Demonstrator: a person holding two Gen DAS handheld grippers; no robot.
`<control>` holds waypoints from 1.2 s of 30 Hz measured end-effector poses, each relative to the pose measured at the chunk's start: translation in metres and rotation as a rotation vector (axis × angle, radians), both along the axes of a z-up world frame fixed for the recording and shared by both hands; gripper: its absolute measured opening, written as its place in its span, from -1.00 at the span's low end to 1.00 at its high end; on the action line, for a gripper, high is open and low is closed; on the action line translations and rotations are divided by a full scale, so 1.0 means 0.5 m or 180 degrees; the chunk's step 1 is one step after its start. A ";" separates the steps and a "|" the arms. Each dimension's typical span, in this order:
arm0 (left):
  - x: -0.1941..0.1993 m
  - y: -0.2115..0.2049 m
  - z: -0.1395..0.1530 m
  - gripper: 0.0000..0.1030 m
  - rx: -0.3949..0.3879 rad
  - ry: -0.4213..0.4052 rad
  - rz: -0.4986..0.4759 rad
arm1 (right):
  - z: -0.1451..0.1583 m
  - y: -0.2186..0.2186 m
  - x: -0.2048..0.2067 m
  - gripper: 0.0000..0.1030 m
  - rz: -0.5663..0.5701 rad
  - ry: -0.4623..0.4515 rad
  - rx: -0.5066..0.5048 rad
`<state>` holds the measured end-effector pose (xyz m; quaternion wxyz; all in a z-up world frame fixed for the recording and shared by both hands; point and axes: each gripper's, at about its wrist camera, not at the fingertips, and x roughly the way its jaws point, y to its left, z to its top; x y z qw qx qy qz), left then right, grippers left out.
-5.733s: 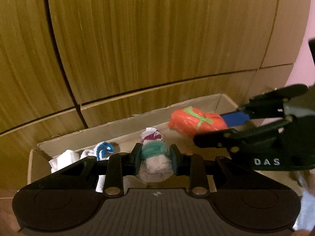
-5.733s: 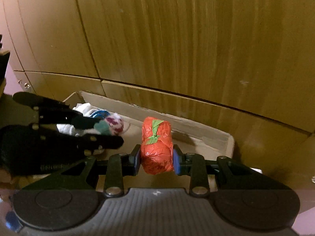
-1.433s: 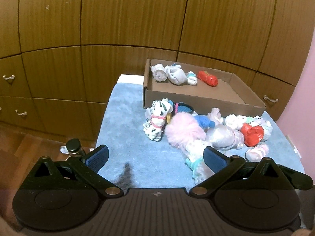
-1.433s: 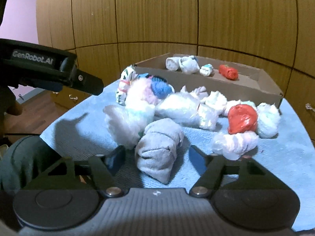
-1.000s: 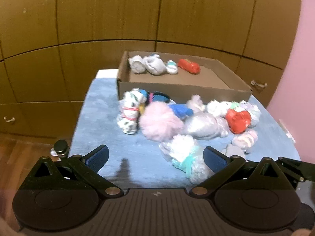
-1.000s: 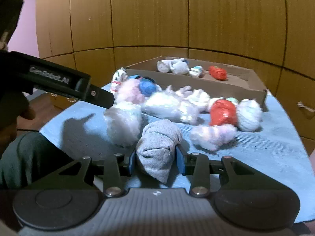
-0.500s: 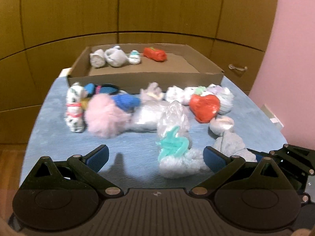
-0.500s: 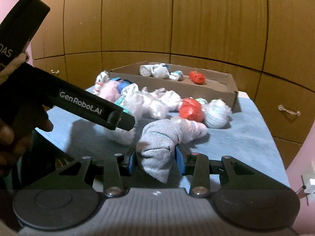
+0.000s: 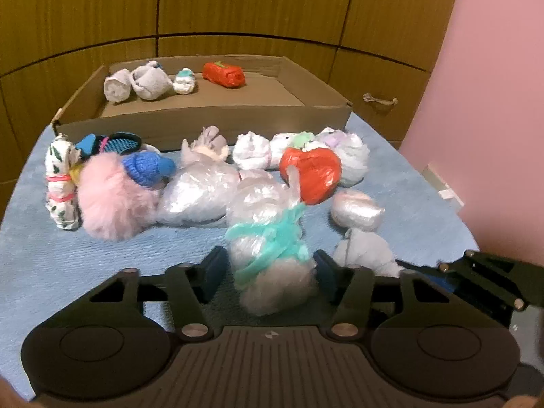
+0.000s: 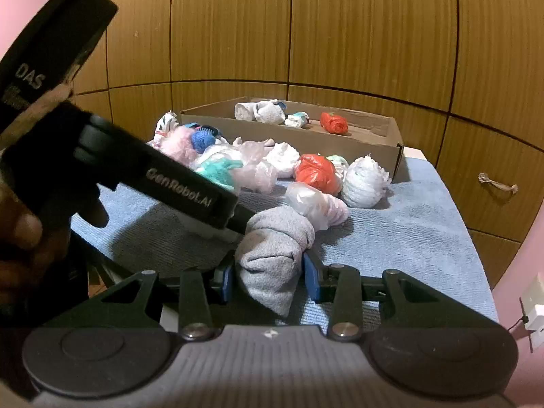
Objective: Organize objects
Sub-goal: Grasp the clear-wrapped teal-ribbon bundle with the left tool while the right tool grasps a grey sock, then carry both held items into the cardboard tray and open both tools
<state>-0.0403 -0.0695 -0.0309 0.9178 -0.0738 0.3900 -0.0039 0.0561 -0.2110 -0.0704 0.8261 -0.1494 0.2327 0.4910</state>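
My left tongs (image 9: 267, 272) have just been closing around the teal-tied bundle (image 9: 268, 238), on the blue mat in front of the box (image 9: 204, 119); whether they grip it yet I cannot tell. My right tongs (image 10: 268, 280) grip the grey sock (image 10: 272, 255); both should go into the box next.

Both wrist views close, facing box (image 9: 204, 115), seemingly.

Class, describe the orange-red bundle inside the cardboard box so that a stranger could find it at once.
Start at the cardboard box at the far edge of the blue cloth. Four bundles lie in a row along its back wall; the orange-red bundle is the rightmost. Its neighbours are pale, and only it has a green strip on top.
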 end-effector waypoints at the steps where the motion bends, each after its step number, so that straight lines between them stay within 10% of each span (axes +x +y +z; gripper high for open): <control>1: 0.002 0.004 0.002 -0.04 -0.0040 0.0010 0.0012 | 0.001 0.001 0.000 -0.29 0.0004 0.0001 0.0000; 24: -0.063 0.144 0.076 -0.11 -0.0105 -0.0119 0.0500 | 0.056 0.080 -0.023 -0.28 0.0449 -0.0123 0.0188; 36: 0.036 0.152 0.198 -0.11 0.0056 -0.0468 0.0395 | 0.202 0.098 0.096 -0.28 0.0360 -0.0120 0.0621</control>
